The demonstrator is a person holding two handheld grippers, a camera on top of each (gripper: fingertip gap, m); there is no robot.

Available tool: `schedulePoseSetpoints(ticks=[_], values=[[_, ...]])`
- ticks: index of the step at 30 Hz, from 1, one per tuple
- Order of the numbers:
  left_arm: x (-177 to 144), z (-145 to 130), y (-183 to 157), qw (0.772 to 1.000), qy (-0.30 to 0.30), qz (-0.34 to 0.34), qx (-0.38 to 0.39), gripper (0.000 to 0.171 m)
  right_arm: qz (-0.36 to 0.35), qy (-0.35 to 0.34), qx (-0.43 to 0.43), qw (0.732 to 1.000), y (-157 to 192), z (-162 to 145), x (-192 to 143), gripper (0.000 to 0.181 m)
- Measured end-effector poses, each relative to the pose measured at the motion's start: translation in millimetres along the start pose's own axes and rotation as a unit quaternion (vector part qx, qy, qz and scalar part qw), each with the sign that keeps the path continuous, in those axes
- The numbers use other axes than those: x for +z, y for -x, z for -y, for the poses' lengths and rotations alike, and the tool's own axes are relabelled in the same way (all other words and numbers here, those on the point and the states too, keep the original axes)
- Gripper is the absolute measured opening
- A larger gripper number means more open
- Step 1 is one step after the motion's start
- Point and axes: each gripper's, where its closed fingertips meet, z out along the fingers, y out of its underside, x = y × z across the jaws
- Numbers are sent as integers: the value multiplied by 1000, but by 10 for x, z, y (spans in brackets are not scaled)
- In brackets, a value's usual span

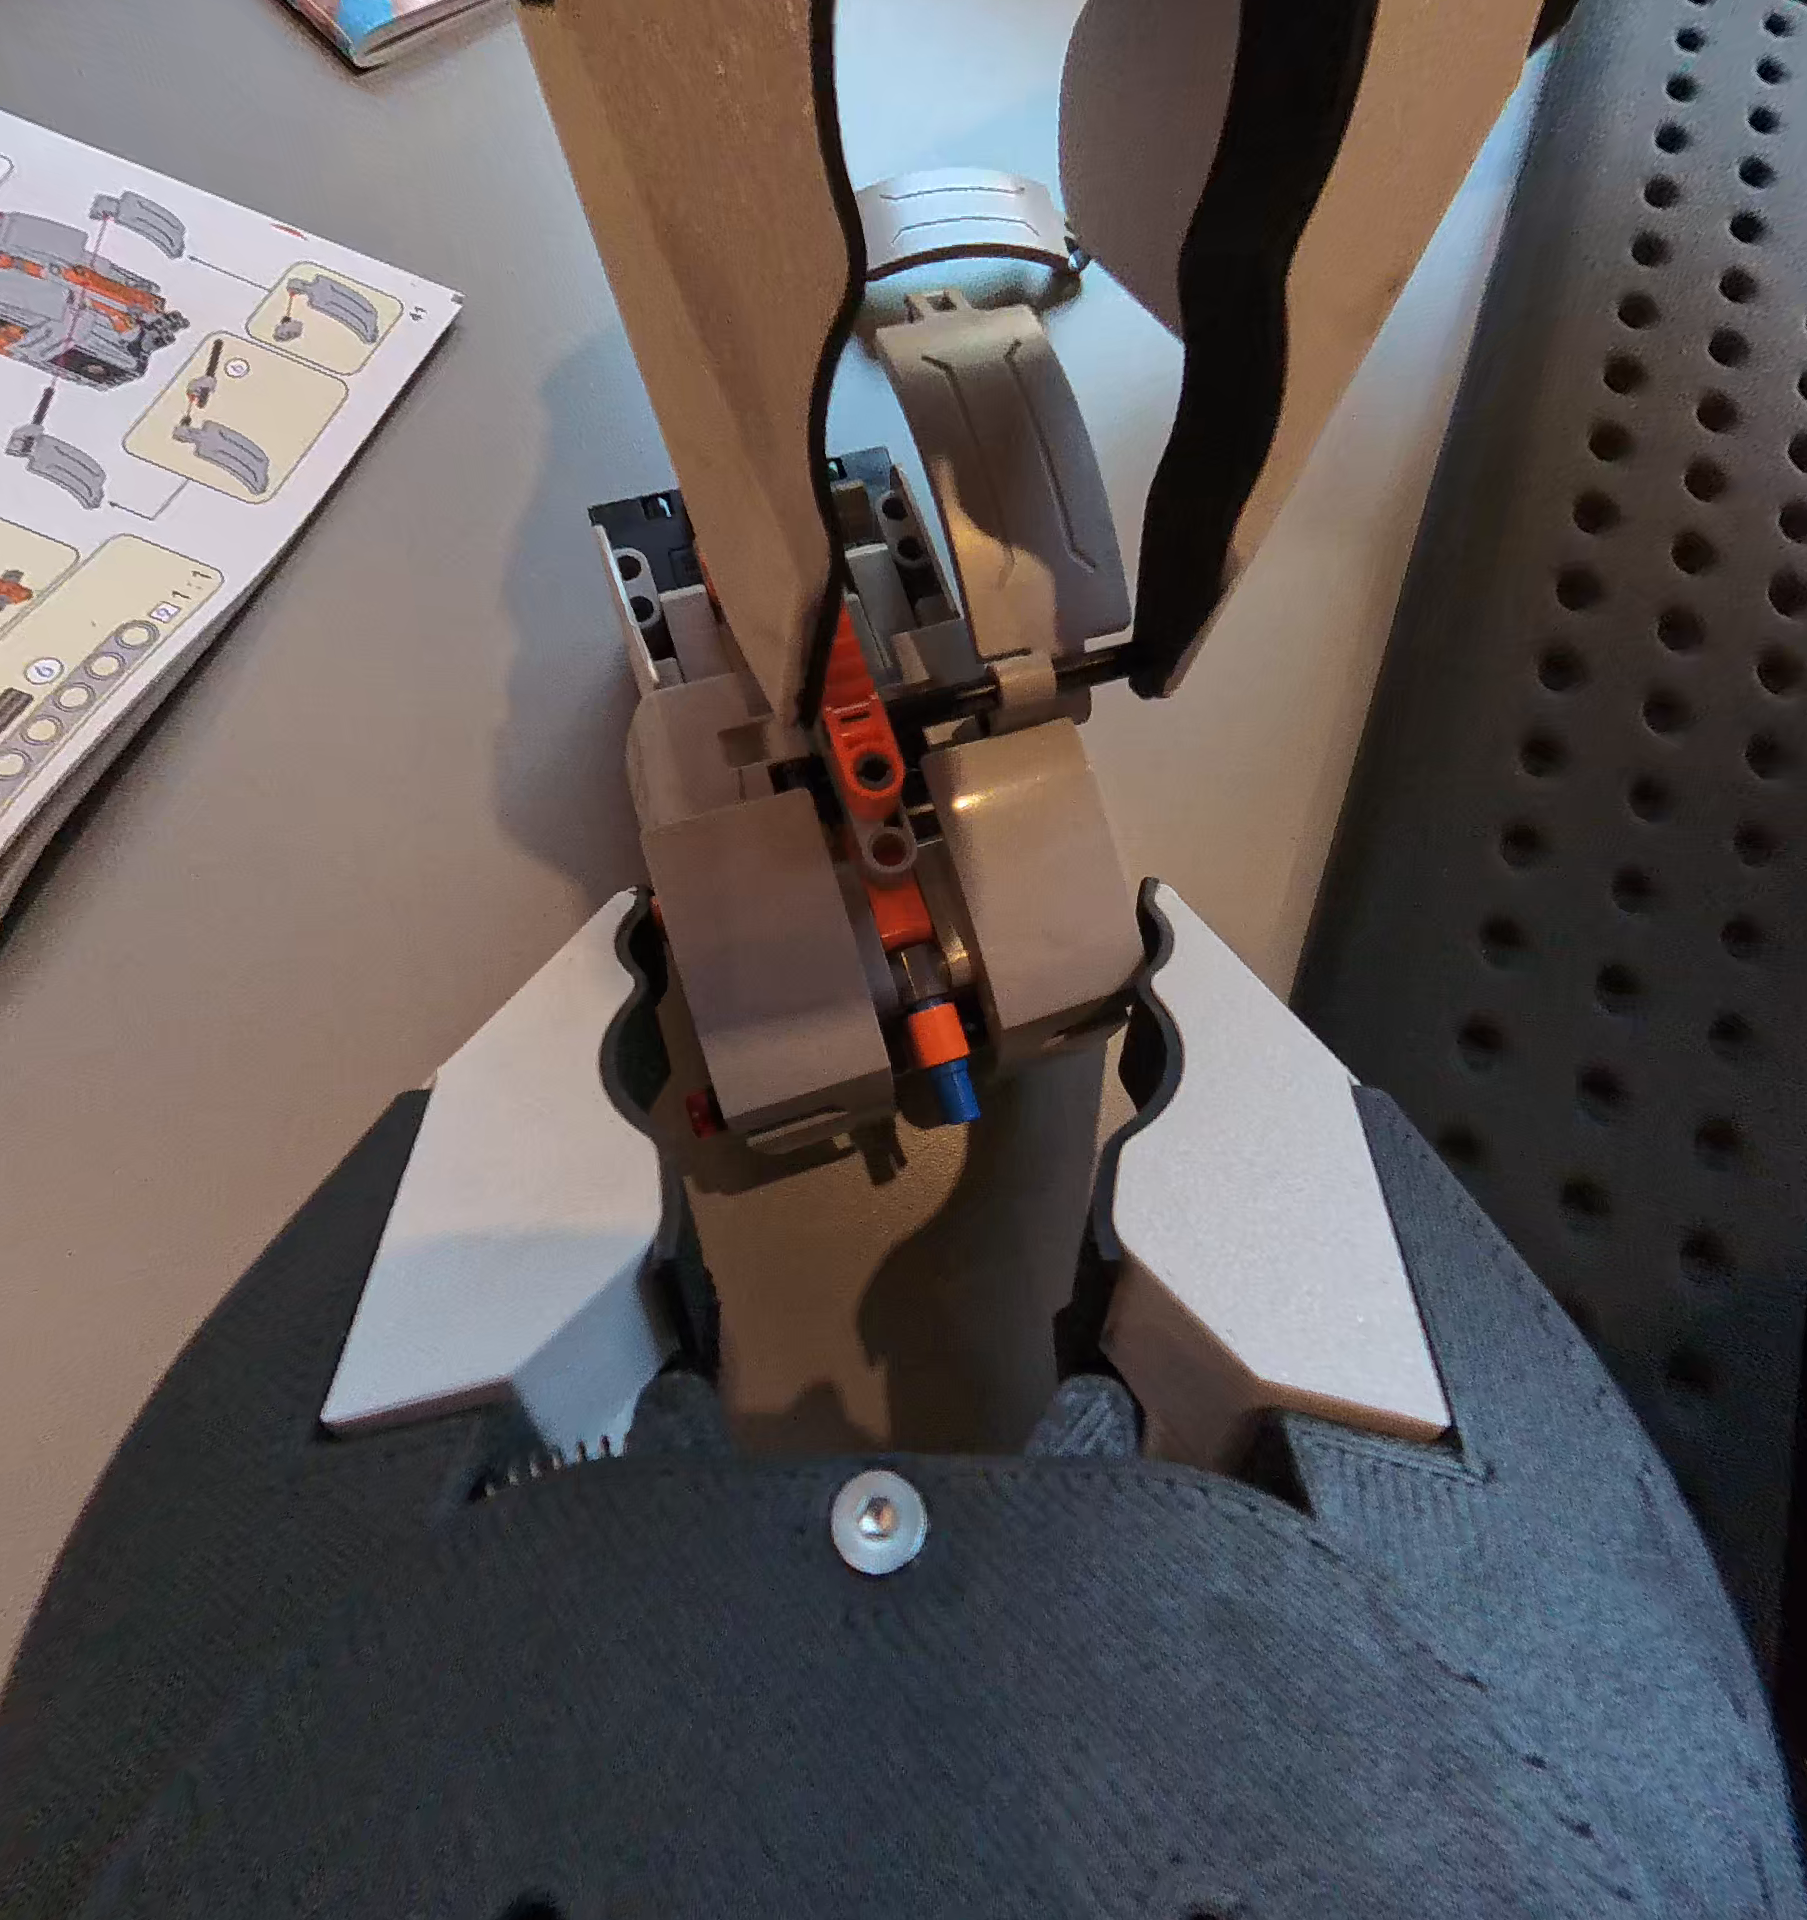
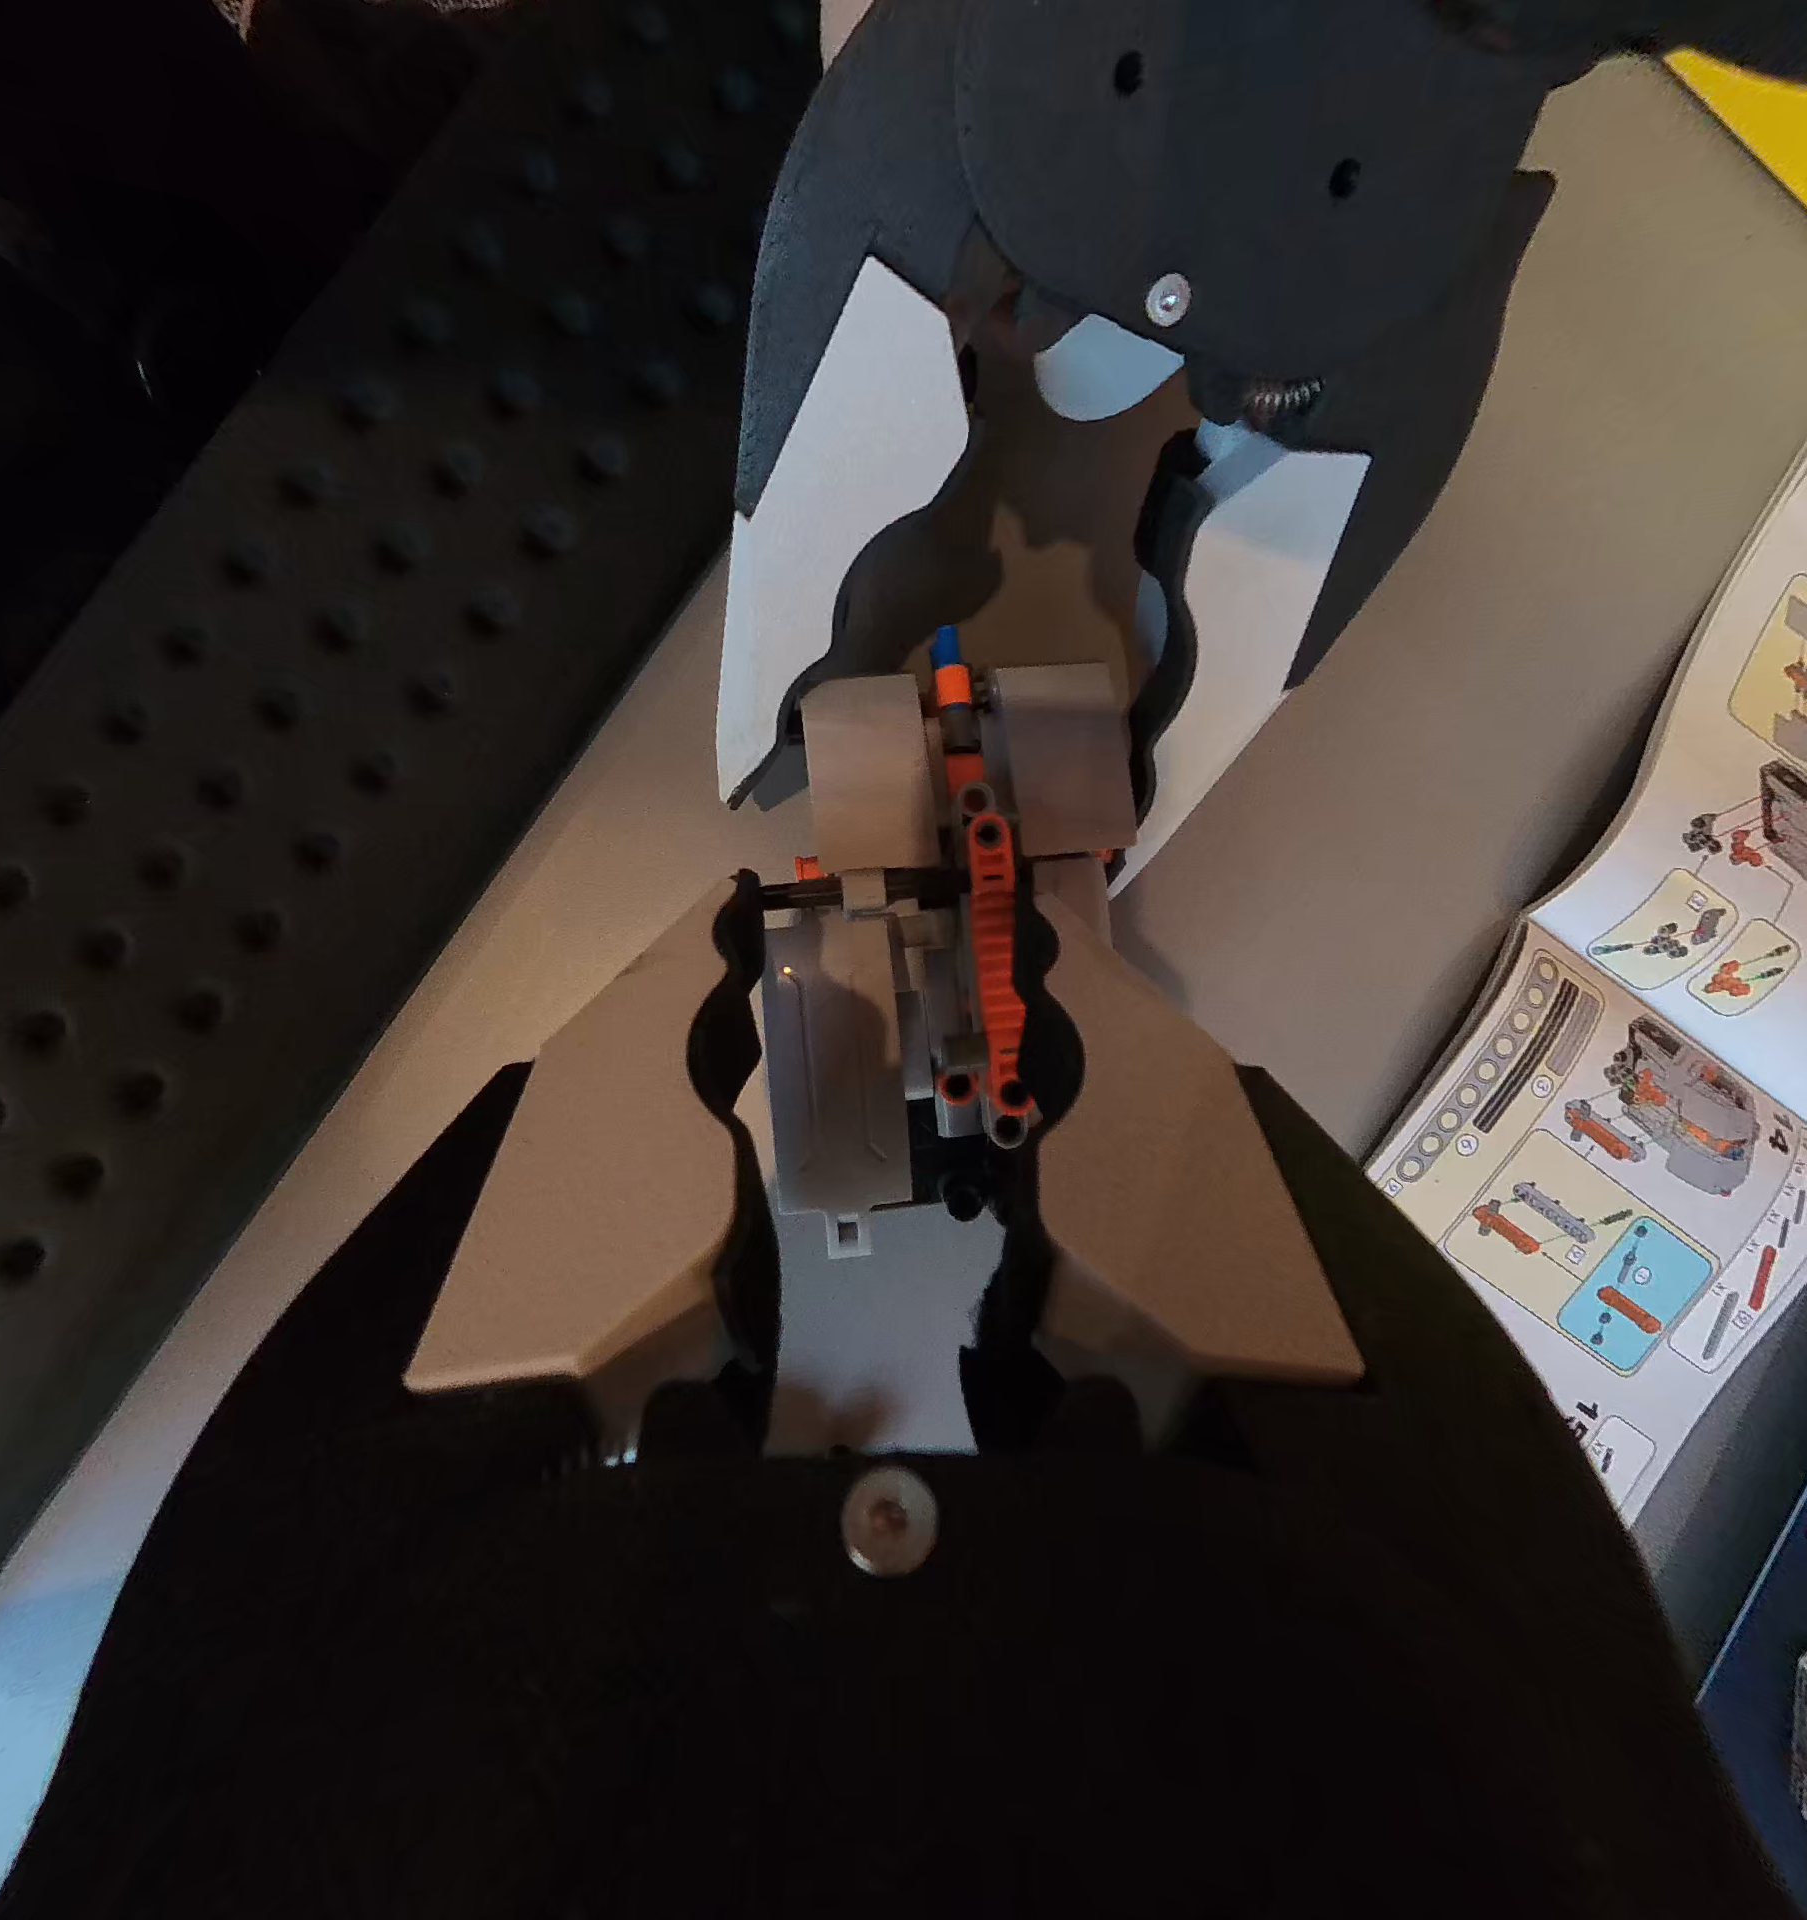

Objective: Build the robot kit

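A small brick model [image 1: 868, 862] of grey curved panels, an orange beam [image 1: 857, 727] and a blue pin sits just above the grey table [image 1: 255, 1039]. My left gripper [image 1: 888, 899] is shut on its near end, one finger on each curved panel. My right gripper [image 1: 972, 691] reaches in from the far side. One of its pads touches the end of a black axle [image 1: 1086, 670] by a grey fender panel [image 1: 1013, 457]; the other presses the orange beam. In the right wrist view my right gripper [image 2: 888, 904] grips the model [image 2: 878, 1039], and the left gripper [image 2: 930, 831] holds the far end.
An open instruction booklet [image 1: 151, 416] lies left of the model; it also shows in the right wrist view [image 2: 1657, 1039]. A dark perforated panel [image 1: 1657, 623] runs along the other side, close to the grippers [image 2: 255, 727]. A printed box [image 2: 1803, 1662] lies near the booklet. The left gripper's tips are roughly 4 cm from the right gripper's.
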Motion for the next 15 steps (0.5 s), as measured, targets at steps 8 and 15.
schedulePoseSetpoints(ticks=[8,15], values=[[7,0,0,1000,-2,5,2,89,-5,-10,2,1000,3,-4,-1,46],[-12,-3,-1,1000,4,10,0,89,-4,-18,8,1000,7,-4,0,46]])
